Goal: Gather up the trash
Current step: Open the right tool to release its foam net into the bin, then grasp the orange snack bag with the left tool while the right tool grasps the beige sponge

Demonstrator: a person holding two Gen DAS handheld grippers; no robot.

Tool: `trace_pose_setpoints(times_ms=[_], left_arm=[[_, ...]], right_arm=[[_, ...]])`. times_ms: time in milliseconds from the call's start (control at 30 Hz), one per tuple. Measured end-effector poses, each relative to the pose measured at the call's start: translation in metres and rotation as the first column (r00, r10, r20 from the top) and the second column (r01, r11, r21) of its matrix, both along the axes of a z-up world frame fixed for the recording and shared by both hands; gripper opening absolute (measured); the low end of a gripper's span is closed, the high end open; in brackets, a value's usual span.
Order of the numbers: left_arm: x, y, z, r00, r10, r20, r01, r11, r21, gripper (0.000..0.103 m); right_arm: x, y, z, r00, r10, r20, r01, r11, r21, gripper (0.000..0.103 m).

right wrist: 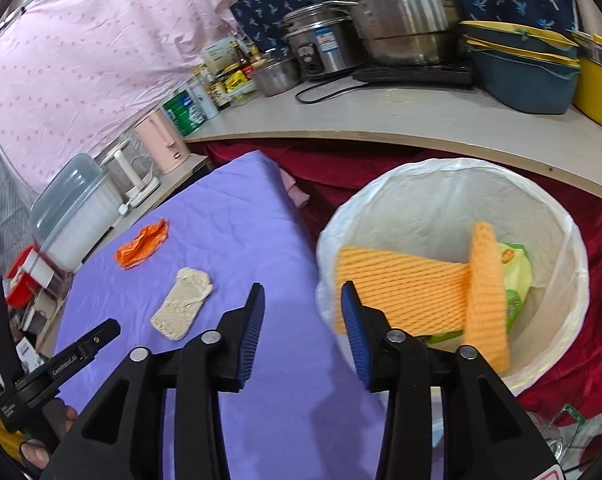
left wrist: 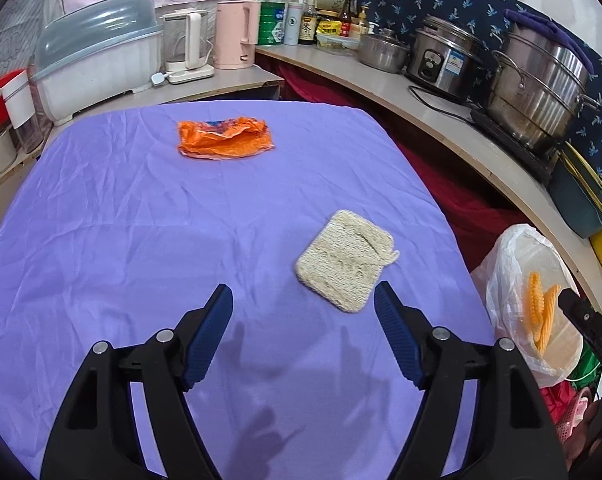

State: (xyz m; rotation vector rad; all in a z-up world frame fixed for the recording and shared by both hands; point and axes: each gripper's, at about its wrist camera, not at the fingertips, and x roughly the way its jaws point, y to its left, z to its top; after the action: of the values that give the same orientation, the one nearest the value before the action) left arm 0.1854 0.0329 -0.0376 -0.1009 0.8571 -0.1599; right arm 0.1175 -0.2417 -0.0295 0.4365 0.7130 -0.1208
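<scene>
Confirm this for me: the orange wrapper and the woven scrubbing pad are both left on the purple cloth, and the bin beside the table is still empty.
One thing is wrong: the bin is not empty. The right wrist view shows orange ribbed cloths and a green packet inside its white liner. The orange wrapper and the woven scrubbing pad do lie on the purple cloth.

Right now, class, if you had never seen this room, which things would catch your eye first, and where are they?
The purple cloth fills the table, with an orange wrapper at its far end and a woven pad nearer. Beside the table stands a white-lined bin, an orange sponge cloth inside.
</scene>
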Motion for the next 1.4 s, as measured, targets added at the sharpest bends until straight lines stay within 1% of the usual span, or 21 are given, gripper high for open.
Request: trace_pose_setpoints(times_ms=[100,233,400,500,600,700,833,1000,1133,1333,1400], left_arm=[[0.004,0.016,0.001,1.000,0.024,0.008,-0.024,1.000,0.002,0.074],[0.012,0.039,0.003,0.998,0.057,0.017,-0.057,0.998,0.002,0.075],[0.028,0.064,0.003,0.996,0.081,0.028,-0.082,0.996,0.021,0.077],[0.038,0.074,0.000,0.996,0.085,0.027,-0.085,0.996,0.029,0.078],[0.051,0.083,-0.003,0.996,0.086,0.024,-0.087,0.996,0.037,0.080],[0.064,0.089,-0.006,0.996,0.089,0.020,-0.090,0.995,0.039,0.083],[0.084,0.097,-0.010,0.995,0.097,0.017,-0.097,0.995,0.036,0.089],[0.121,0.104,-0.015,0.995,0.097,0.007,-0.097,0.995,0.021,0.092],[0.151,0.107,-0.021,0.995,0.095,-0.001,-0.095,0.995,0.028,0.092],[0.199,0.116,-0.026,0.991,0.135,-0.021,-0.136,0.990,-0.036,0.093],[0.214,0.116,-0.033,0.988,0.151,-0.043,-0.152,0.988,-0.036,0.093]], right_arm=[[0.011,0.022,-0.002,0.999,0.038,-0.006,-0.038,0.999,0.002,0.046],[0.027,0.050,-0.007,0.996,0.086,-0.015,-0.086,0.996,0.010,0.051],[0.050,0.082,-0.017,0.990,0.137,-0.038,-0.137,0.990,0.014,0.051],[0.064,0.094,-0.025,0.987,0.153,-0.052,-0.153,0.988,0.015,0.051],[0.081,0.103,-0.033,0.985,0.161,-0.069,-0.159,0.987,0.027,0.054],[0.095,0.107,-0.040,0.984,0.158,-0.079,-0.156,0.987,0.031,0.059],[0.116,0.109,-0.050,0.983,0.156,-0.098,-0.153,0.988,0.036,0.061],[0.137,0.111,-0.062,0.979,0.159,-0.125,-0.157,0.987,0.029,0.061],[0.147,0.112,-0.069,0.978,0.161,-0.132,-0.158,0.987,0.033,0.061],[0.156,0.117,-0.077,0.976,0.176,-0.132,-0.172,0.984,0.038,0.062],[0.158,0.120,-0.078,0.976,0.177,-0.129,-0.175,0.984,0.023,0.063]])
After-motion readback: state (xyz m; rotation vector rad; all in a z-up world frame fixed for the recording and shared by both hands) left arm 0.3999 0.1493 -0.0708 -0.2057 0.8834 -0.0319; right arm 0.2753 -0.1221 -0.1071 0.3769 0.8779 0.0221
